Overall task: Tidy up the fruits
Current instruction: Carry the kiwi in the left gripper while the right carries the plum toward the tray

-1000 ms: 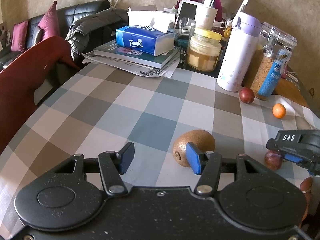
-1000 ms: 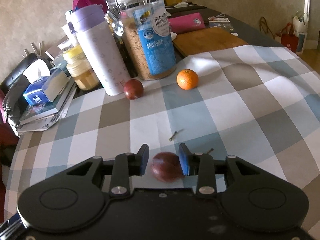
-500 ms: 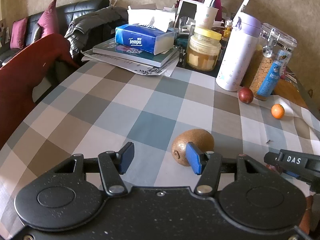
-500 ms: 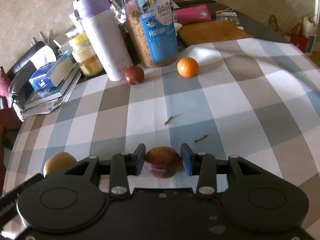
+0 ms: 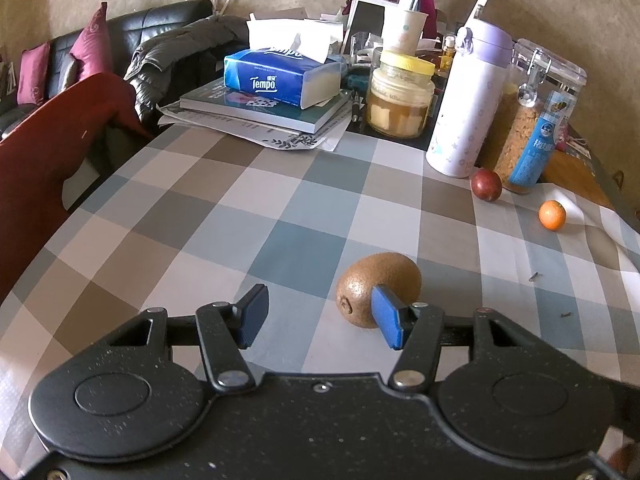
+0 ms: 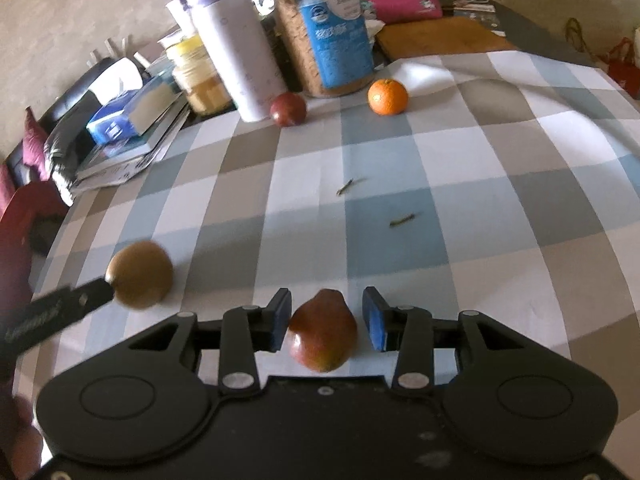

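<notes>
Red-brown fruit (image 6: 322, 330): pear-shaped, glossy, darker toward its narrow top, a greenish-yellow patch low on the body; lies on the checked surface (image 6: 500, 216) near its front edge, between the pads of the right tongs (image 6: 326, 324).
Right tongs: jaws have just been opening; a gap shows on each side of the fruit, so it reads as released, not gripped.
Left tongs (image 5: 318, 316): spread and empty, nothing between the blue pads; the right-hand pad stands in front of the kiwi (image 5: 378, 289), and whether it touches the skin cannot be told.
Step in hand (judged): setting the red-brown fruit down beside the kiwi to gather the fruits near the front edge.
Doing it well: draw the right tongs straight back along their own line, so neither pad brushes the fruit; its rounded body could roll on the smooth cloth. Hold the left tongs steady so the kiwi is not nudged.
Kiwi: brown, fuzzy, oval, stem end facing the camera; toward the front left of the surface, near the red-brown fruit but apart from it.
Remaining fruits: a dark red round fruit (image 6: 288, 109) just beside the white-and-lilac bottle (image 6: 236, 54), and an orange (image 6: 387, 96) in front of the cereal jar (image 6: 328, 36), both toward the back edge.
</notes>
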A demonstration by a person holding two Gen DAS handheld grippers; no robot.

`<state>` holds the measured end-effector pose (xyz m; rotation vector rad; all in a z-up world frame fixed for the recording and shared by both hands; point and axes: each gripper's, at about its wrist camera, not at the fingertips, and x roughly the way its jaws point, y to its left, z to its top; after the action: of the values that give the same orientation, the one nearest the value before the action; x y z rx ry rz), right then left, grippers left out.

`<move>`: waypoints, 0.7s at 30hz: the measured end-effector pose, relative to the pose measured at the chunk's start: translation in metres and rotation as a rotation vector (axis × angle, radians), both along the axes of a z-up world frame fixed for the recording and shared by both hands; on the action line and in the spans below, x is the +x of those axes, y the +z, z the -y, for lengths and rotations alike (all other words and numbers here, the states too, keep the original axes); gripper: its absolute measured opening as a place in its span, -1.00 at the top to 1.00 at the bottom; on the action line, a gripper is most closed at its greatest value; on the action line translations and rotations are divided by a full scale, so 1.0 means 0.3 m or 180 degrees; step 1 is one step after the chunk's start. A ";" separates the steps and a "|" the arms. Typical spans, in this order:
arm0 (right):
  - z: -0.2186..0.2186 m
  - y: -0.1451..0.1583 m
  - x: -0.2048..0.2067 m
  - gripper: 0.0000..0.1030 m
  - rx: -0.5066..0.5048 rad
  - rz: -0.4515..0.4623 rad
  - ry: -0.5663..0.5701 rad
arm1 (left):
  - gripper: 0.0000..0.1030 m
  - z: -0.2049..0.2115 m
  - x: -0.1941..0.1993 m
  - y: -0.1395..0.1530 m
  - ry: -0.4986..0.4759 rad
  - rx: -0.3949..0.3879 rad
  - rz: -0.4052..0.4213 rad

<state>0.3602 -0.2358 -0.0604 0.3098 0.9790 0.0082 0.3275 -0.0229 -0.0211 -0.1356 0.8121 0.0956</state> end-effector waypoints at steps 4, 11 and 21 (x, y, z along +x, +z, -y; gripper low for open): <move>-0.001 0.011 -0.034 0.17 0.0078 0.0007 0.0005 | -0.19 0.004 0.000 -0.001 -0.0013 0.0012 0.0005; -0.022 0.012 -0.025 0.17 -0.0002 0.0007 -0.0078 | -0.19 0.003 -0.005 0.001 -0.0010 0.0018 0.0018; -0.016 -0.001 0.020 0.19 0.0009 -0.0050 -0.0343 | -0.21 0.010 0.000 0.010 -0.0237 0.0010 0.0074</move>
<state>0.3661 -0.2310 -0.0608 0.3654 0.9769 -0.0910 0.3274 -0.0258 -0.0182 -0.1032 0.7929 0.0249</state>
